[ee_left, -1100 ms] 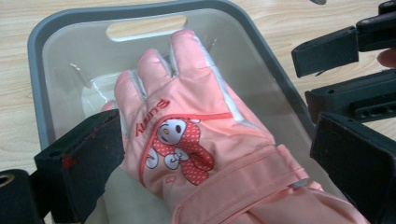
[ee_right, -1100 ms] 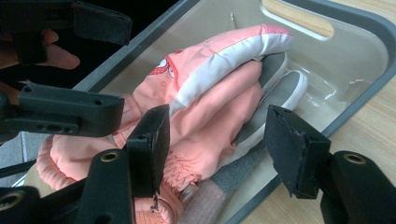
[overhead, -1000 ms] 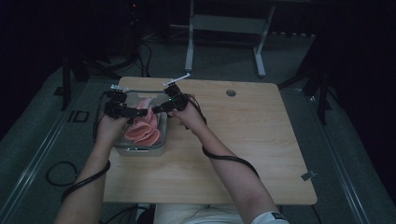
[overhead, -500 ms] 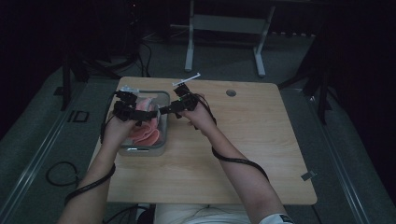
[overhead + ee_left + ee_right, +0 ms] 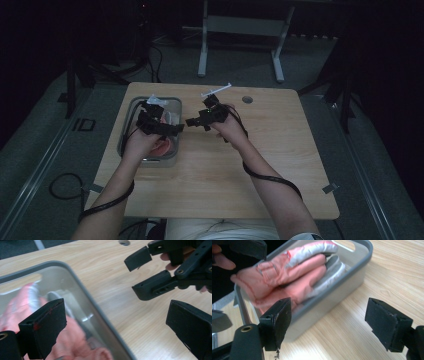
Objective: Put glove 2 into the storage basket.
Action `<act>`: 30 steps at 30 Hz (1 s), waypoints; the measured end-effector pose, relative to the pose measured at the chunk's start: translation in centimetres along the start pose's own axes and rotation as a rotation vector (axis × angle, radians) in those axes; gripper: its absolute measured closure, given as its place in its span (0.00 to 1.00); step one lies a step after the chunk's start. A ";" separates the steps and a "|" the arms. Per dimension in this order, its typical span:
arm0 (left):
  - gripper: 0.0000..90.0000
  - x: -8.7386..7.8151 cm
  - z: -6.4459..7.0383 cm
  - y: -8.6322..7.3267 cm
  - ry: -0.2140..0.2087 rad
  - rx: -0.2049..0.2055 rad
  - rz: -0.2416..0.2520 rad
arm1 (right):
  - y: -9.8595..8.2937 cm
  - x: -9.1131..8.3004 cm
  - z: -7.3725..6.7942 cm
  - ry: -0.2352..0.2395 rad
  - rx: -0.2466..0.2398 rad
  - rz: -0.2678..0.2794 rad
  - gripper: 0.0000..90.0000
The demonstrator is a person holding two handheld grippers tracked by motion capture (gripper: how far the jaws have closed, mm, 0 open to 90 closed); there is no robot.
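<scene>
I have both sets of jaws spread wide and gripping nothing, my left gripper (image 5: 176,128) over the near rim of the grey bin (image 5: 131,107), my right gripper (image 5: 191,121) just beside it above the table (image 5: 280,165), the pink gloves (image 5: 294,277) lying inside the bin.

left gripper (image 5: 176,128): lifted off pink gloves (image 5: 165,145) | right gripper (image 5: 190,121): withdrawn from bin (image 5: 131,107), jaws apart
</scene>
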State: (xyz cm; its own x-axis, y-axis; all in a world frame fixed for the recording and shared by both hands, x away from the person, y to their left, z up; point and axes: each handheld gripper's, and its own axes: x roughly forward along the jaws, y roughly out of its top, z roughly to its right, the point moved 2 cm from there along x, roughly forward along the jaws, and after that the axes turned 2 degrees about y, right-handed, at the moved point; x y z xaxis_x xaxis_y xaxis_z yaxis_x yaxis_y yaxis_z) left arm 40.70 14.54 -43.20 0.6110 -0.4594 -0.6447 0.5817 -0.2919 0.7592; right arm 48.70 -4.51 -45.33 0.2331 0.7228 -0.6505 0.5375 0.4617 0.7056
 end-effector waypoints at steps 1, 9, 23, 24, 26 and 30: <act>0.03 0.1 0.4 0.0 -0.010 0.006 0.000 | -0.3 -0.3 0.1 -0.002 -0.008 -0.002 0.23; 0.03 0.9 2.7 0.2 -0.055 0.043 0.008 | -2.1 -2.2 0.7 -0.022 -0.027 0.007 0.23; 0.03 3.2 7.2 -1.5 -0.148 0.124 -0.011 | -7.0 -3.7 1.9 -0.050 -0.041 0.009 0.19; 0.03 3.4 7.5 -1.7 -0.154 0.134 -0.014 | -7.4 -3.7 1.9 -0.051 -0.041 0.009 0.19; 0.03 3.7 8.0 -2.0 -0.163 0.148 -0.020 | -8.0 -3.8 2.0 -0.052 -0.038 0.011 0.19; 0.03 4.3 9.0 -2.8 -0.193 0.161 -0.025 | -9.5 -4.1 2.1 -0.050 -0.042 0.013 0.19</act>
State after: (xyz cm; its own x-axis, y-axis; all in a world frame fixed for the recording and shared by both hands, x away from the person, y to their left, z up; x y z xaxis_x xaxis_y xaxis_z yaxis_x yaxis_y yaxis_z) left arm 36.84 5.81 -47.32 0.4746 -0.5979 -0.6460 0.4926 -0.4278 0.7579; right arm 44.36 -12.91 -49.96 0.2810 0.7026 -0.6537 0.4996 0.4745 0.7248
